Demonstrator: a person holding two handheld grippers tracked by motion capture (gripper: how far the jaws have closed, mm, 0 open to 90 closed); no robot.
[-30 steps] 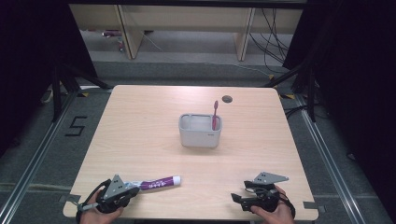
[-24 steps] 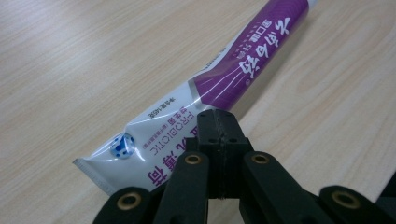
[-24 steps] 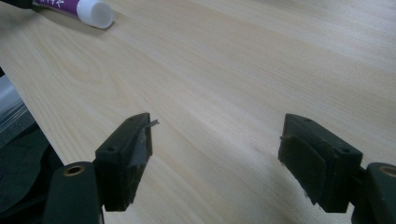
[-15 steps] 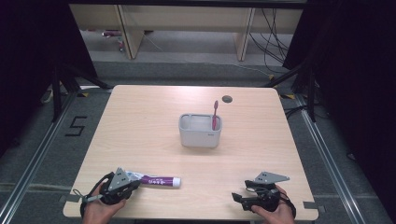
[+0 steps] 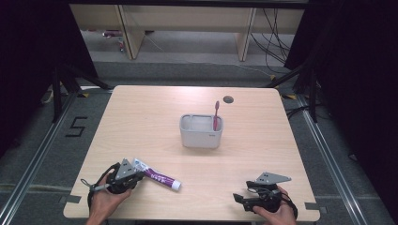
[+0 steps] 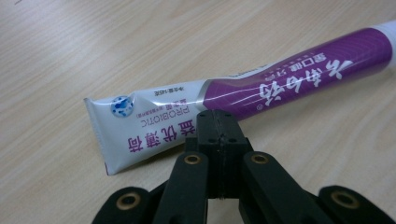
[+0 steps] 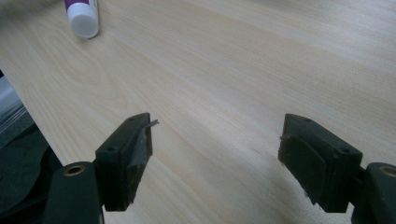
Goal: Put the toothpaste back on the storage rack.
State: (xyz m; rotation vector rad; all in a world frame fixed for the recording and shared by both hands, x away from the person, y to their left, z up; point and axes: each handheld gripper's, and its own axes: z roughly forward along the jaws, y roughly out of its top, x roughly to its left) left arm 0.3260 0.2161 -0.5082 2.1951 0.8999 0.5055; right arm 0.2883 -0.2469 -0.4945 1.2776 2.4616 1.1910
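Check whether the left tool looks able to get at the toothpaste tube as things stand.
Probably yes: the left tool sits right at the toothpaste tube, which lies flat on the table with nothing between them. Its jaws are shut, though, so they would need to open first.

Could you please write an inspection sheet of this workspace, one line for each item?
Surface: light wooden table, with a dark round hole near the far edge.
Job's things: purple and white toothpaste tube lying flat at the near left; grey holder mid-table with a red toothbrush standing in it.
Clutter: nothing seen.
Grippers: left gripper with jaws shut, empty, at the tube's flat crimped end; right gripper open, empty, over bare wood at the near right.
Cables: black cable loops beside the left hand; more cables lie on the floor behind the table.
Surroundings: wooden shelving behind, dark curtains at both sides.
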